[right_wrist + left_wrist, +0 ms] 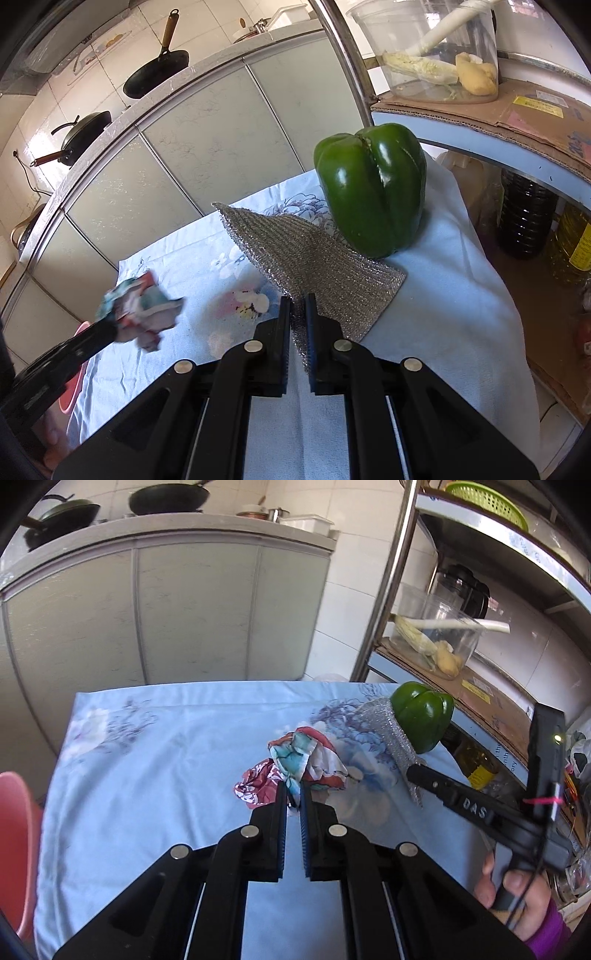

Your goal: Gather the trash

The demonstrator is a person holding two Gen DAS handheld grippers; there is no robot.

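A crumpled red, white and teal wrapper sits pinched between the fingers of my left gripper, which is shut on its near edge over the blue floral tablecloth. The same wrapper shows blurred at the left of the right wrist view, held by the left gripper. My right gripper is shut on the near corner of a silver mesh scouring cloth. That cloth lies against a green bell pepper, and the right gripper reaches in from the right.
A metal rack stands right of the table, with a clear tub of vegetables on cardboard and dark oil bottles beneath. Grey cabinets carrying pans rise behind. A pink stool sits at the left edge. A hand grips the right tool.
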